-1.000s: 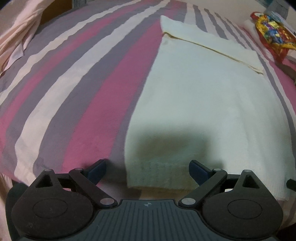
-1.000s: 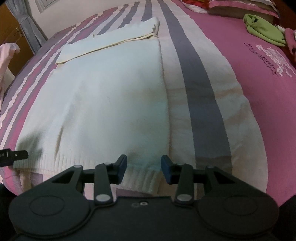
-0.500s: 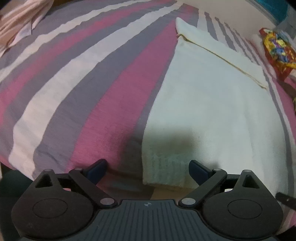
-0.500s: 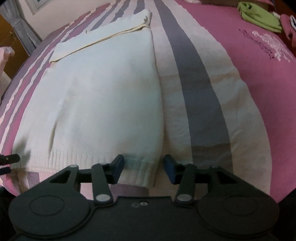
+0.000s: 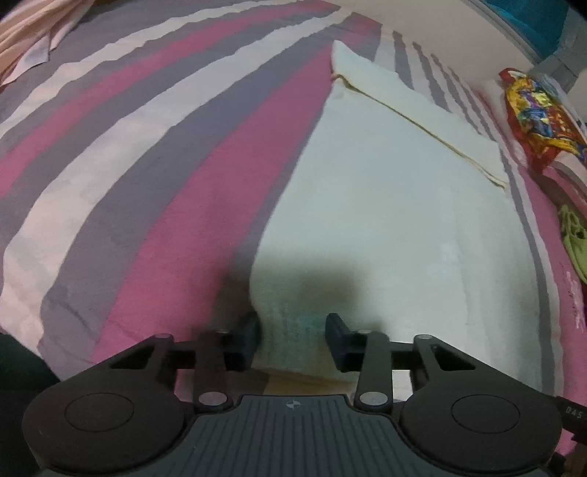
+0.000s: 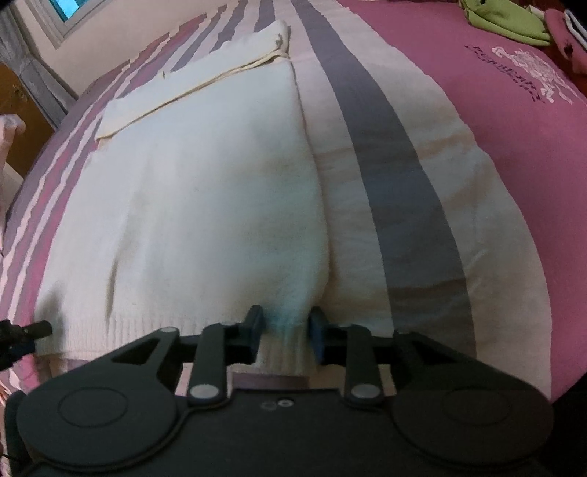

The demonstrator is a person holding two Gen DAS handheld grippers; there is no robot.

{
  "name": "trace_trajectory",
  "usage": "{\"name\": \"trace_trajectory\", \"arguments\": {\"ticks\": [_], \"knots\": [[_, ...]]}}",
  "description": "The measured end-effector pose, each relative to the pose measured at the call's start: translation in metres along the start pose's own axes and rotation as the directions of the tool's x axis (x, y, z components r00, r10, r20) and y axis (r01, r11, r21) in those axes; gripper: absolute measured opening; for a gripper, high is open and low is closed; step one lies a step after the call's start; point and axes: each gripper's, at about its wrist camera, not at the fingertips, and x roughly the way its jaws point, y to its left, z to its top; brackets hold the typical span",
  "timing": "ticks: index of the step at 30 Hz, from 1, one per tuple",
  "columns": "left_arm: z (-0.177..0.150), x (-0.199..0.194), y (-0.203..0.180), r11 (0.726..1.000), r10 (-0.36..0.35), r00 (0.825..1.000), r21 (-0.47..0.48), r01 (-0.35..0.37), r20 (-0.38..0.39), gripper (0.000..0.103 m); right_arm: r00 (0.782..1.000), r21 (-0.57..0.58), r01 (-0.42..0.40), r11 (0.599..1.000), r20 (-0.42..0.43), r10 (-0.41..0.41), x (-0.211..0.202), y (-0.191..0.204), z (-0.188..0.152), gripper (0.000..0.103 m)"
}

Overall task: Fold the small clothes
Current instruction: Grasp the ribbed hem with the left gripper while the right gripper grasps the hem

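A cream knitted sweater (image 5: 385, 205) lies flat on the striped bed, its sleeves folded across the far end and its ribbed hem nearest me. My left gripper (image 5: 293, 332) straddles the hem's left corner. Its jaws are closing with the knit between them, and the cloth still looks flat there. In the right wrist view the sweater (image 6: 205, 190) narrows into my right gripper (image 6: 284, 330). Those jaws are closing too, and they pinch the bunched right corner of the hem. The left gripper's tip (image 6: 22, 334) shows at the hem's other end.
The bedspread (image 5: 154, 176) has pink, grey and cream stripes. A colourful bag (image 5: 535, 110) and a green garment (image 5: 576, 249) lie to the right; the green garment (image 6: 502, 22) is far right. Pale pink cloth (image 5: 25, 40) lies far left. A wooden cabinet (image 6: 22, 121) stands beside the bed.
Both grippers' jaws have narrowed onto the hem corners. The right one now bunches the knit between its fingers. The left gripper's jaws came in from wide open around the left corner.
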Motion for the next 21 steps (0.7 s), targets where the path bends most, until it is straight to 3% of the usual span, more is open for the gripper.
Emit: {"name": "trace_trajectory", "arguments": {"ticks": [2,5,9,21], "knots": [[0.000,0.002,-0.002,1.000,-0.004,1.000,-0.002,0.004,-0.001,0.034,1.000,0.004,-0.001,1.000,-0.004,0.001,0.000,0.000,0.000,0.030],[0.001,0.004,-0.003,1.000,-0.026,1.000,-0.006,0.026,-0.014,0.013,1.000,-0.002,-0.008,1.000,-0.014,0.008,0.000,0.002,0.001,0.031],[0.000,0.005,-0.008,1.000,-0.015,1.000,0.007,0.015,-0.016,0.013,1.000,0.000,-0.010,1.000,-0.009,0.010,-0.002,0.002,0.001,0.024],[0.001,0.012,-0.015,1.000,-0.018,0.999,-0.006,0.018,-0.032,0.013,0.999,0.007,-0.020,1.000,-0.040,0.020,0.004,-0.001,0.006,0.028]]}}
